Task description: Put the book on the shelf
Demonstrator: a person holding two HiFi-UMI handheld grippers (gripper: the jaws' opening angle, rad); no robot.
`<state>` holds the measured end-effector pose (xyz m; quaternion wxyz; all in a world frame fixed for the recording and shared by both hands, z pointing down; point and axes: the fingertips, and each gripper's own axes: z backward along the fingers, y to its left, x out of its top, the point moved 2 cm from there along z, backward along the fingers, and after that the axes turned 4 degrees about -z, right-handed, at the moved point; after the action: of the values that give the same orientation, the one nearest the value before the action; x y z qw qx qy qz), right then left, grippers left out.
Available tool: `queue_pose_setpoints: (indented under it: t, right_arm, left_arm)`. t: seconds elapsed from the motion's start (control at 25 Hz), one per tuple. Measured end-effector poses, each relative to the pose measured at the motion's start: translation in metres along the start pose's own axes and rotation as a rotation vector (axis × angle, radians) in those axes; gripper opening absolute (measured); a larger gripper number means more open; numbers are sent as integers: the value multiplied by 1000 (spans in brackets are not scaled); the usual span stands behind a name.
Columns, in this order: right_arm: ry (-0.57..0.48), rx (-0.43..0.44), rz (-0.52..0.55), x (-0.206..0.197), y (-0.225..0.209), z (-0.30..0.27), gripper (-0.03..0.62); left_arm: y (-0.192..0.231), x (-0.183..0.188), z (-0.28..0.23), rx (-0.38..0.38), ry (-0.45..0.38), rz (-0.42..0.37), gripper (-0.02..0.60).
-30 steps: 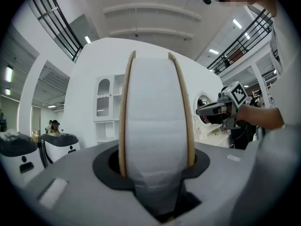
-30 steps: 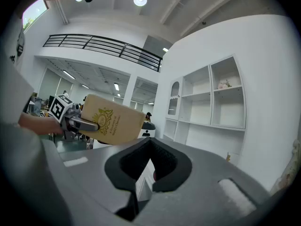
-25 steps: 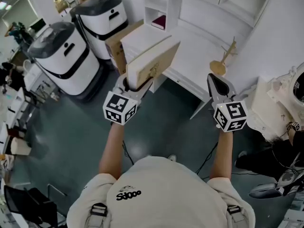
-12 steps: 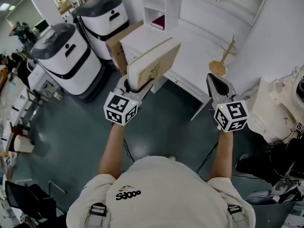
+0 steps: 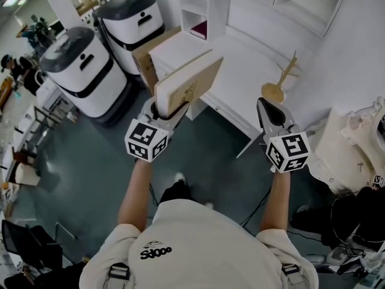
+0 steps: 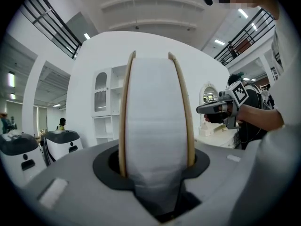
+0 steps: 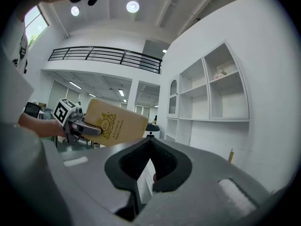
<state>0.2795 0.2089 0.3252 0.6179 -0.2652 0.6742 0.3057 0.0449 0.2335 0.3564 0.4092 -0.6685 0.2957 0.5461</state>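
Note:
A tan hardback book point(image 5: 187, 82) with a gold emblem stands on edge, clamped in my left gripper point(image 5: 170, 108), which is shut on its lower end. In the left gripper view its white page edge point(image 6: 154, 107) fills the space between the jaws of that gripper point(image 6: 155, 166). The book point(image 7: 113, 123) also shows at the left of the right gripper view. My right gripper point(image 5: 267, 109) is shut and holds nothing, level beside the white desk point(image 5: 240, 56). The white shelf unit point(image 5: 204, 5) stands beyond the desk, and its open compartments point(image 7: 207, 91) show in the right gripper view.
Two white-and-black machines point(image 5: 78, 71) point(image 5: 129, 20) stand at the left on the dark floor. A cardboard box point(image 5: 150, 50) leans by the desk. A wooden figure point(image 5: 281, 77) stands on the desk. A dark red book point(image 5: 201, 29) lies in a shelf cubby. White equipment point(image 5: 355, 140) sits at the right.
Both grippers have shifted a little up and to the left in the head view, the book still in the left one. The person has stepped forward; a foot now shows.

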Motion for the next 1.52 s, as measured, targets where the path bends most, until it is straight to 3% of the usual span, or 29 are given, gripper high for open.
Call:
queue_pose_setpoints:
  t: [0.28,0.48,0.88,1.52]
  right_arm:
    - [24,-20,-46,-13,-42,-50,2]
    - [31,-65,-48,-15,-85,-108,2]
    - [-2,-119,-53,23,-154,-243,2]
    - [-4,-181,-70,27,-209,-362,2]
  left_arm:
    - [34,-19,-57,-22,-6,12,236]
    - [91,-28,-126,-34,-30,35,236]
    - [205,-18,-251,-117,-45,16,236]
    - [310,-21,-346,-144,-82,11,236]
